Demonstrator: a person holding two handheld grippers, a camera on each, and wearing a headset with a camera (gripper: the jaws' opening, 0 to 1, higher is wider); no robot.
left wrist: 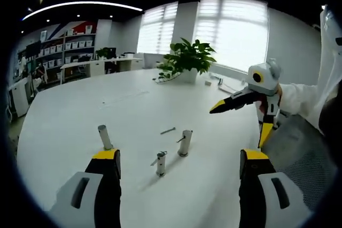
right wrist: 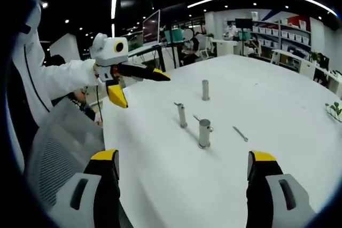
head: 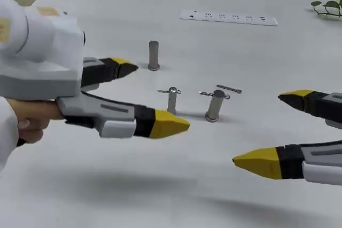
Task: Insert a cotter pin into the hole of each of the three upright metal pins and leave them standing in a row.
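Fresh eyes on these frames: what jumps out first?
The left gripper and right gripper, both with yellow-tipped fingers, hang open and empty above the white table, one on each side of the work. Between them stand three metal pins. The middle pin and right pin are already cross-pinned at the top, and the far pin is bare. A loose cotter pin lies flat just behind the right pin.

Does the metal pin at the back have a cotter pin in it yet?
Not yet. The back metal pin stands upright with a bare top; a loose cotter pin lies flat on the table.
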